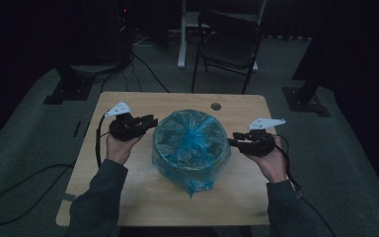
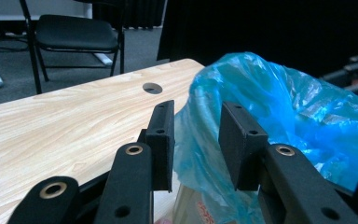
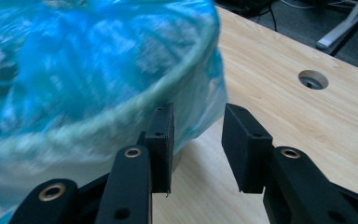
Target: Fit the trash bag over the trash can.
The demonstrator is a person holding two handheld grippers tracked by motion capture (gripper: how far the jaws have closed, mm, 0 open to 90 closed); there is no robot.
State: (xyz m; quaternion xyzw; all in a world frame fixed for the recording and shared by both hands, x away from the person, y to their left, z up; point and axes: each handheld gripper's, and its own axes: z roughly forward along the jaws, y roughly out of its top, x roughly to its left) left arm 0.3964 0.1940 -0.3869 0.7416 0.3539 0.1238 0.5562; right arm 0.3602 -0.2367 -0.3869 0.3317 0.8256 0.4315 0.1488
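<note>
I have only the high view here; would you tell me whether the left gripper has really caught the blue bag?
Observer: Not as far as I can see. In the left gripper view, the left gripper has its jaws apart. A fold of the blue bag lies between them, and the pads do not seem to press it.
Operator: Thank you. Is anything between the right gripper's jaws?
Observer: No. In the right gripper view, the right gripper stands open over the table, with the bag just outside one jaw.
Operator: What is the bag stretched over?
Observer: A pale round rim shows through the film in that view.
</note>
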